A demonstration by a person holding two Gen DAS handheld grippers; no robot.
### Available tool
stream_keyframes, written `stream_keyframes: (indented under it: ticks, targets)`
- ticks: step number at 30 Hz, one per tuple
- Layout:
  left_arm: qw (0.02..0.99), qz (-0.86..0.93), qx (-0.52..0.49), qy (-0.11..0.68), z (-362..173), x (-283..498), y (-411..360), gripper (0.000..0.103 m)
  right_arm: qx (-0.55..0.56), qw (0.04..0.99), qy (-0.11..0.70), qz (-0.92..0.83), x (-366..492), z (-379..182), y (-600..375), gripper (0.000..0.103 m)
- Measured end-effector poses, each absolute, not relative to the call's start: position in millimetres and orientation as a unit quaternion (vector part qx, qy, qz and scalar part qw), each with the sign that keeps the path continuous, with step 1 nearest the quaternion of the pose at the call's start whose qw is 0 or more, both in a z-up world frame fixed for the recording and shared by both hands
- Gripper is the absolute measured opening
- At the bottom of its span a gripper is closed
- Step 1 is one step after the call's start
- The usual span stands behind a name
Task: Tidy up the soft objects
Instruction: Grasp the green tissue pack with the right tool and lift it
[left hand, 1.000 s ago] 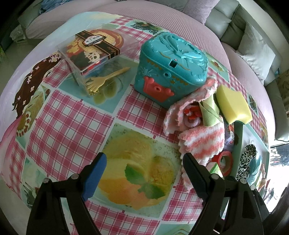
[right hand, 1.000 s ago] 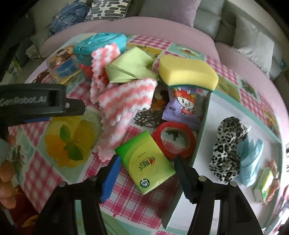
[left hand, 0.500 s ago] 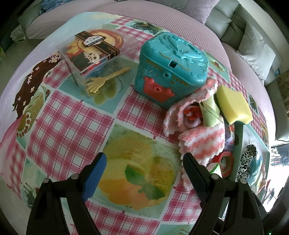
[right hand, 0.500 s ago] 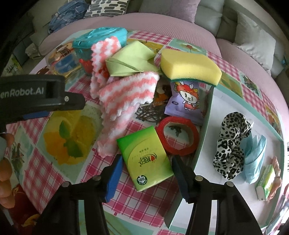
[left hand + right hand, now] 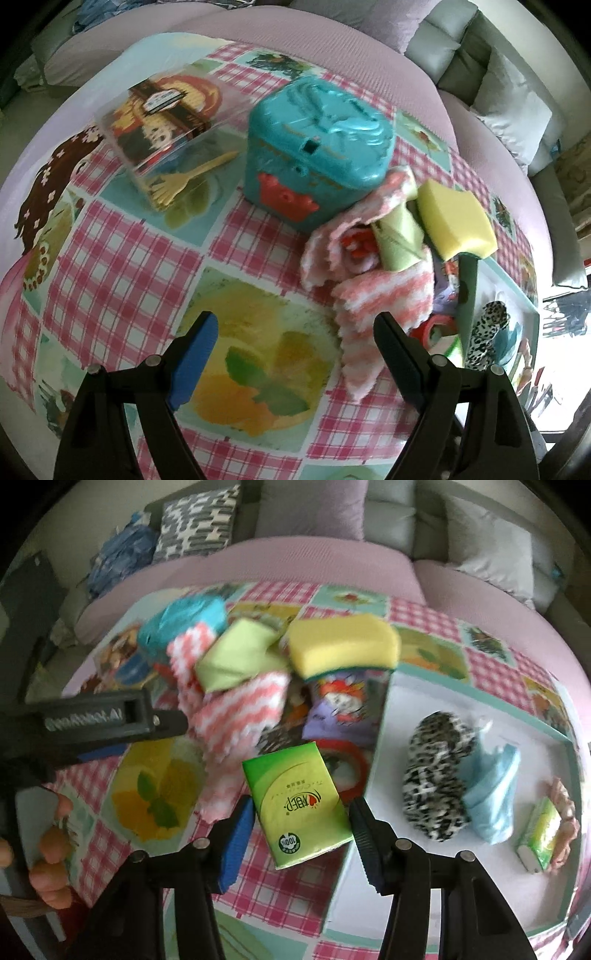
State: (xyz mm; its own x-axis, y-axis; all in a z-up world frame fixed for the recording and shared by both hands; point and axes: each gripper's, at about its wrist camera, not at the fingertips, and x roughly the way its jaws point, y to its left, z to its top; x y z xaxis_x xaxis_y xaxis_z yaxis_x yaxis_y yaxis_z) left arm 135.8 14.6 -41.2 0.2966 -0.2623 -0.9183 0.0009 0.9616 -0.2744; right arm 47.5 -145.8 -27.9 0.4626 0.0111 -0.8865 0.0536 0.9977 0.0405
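Right gripper (image 5: pixel 301 818) squeezes the green tissue pack (image 5: pixel 297 805) between both pads, lifted over the checked cloth, ready I think for the white tray (image 5: pixel 413 893) at three o'clock, while the left gripper (image 5: pixel 293 338) waits wide open, holding nothing.

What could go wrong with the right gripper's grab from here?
1. The right gripper straddles the tissue pack, but contact isn't clear; a shallow pinch on the slick wrap could slip.
2. The pack's far edge lies by the red ring and striped cloth; lifting may drag them.
3. The tray wall stands close beside the right finger; swinging over could clip it.
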Motion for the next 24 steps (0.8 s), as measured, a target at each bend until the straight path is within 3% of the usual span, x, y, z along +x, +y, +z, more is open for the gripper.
stream_keyframes:
  ticks: [14,15,17,24]
  targets:
    - [0.815,-0.115,-0.117,0.556,-21.1,155.6,-30.6,0.083,0.087,0.87,0.479,-0.075,64.8,14.2,-201.6,0.056]
    - [0.818,-0.116,-0.119,0.55,-18.4,157.9,-33.5,0.081,0.089,0.87,0.478,-0.076,66.4,14.9,-202.6,0.056]
    - [0.819,-0.123,-0.129,0.546,-16.2,162.9,-36.3,0.064,0.095,0.869,0.479,-0.078,69.7,14.1,-205.3,0.056]
    - [0.822,-0.122,-0.135,0.539,-19.2,176.5,-44.0,0.051,0.111,0.867,0.48,-0.073,79.2,7.1,-210.0,0.056]
